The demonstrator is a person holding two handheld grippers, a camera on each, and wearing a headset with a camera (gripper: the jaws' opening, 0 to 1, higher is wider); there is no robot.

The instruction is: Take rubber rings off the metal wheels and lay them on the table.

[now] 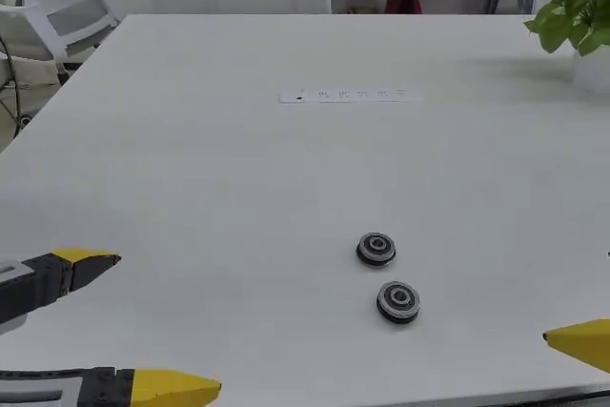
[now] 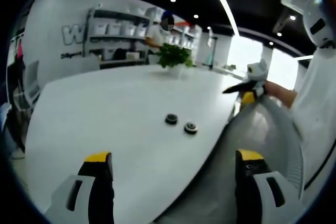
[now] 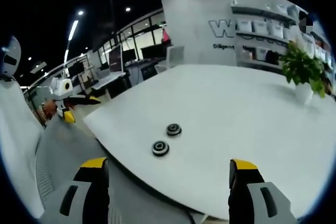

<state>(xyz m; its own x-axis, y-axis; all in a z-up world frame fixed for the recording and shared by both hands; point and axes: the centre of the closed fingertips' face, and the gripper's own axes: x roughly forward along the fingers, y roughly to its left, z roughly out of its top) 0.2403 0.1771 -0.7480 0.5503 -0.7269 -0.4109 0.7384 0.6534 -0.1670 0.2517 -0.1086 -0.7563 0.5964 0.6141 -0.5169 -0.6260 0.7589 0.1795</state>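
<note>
In the head view, the left gripper (image 1: 164, 323) is cut off by the left and bottom edges. The right gripper (image 1: 577, 342) shows one yellow tip at the right edge. Ahead, between them, the metal wheels (image 1: 376, 249) are too small to tell rubber from metal. Far beyond the right gripper, a plant (image 1: 570, 2) is cropped.

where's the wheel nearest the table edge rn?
Head view: the nearer wheel lies flat on the table, right of centre near the front edge, just in front and slightly right of the other wheel, not touching it.
</note>
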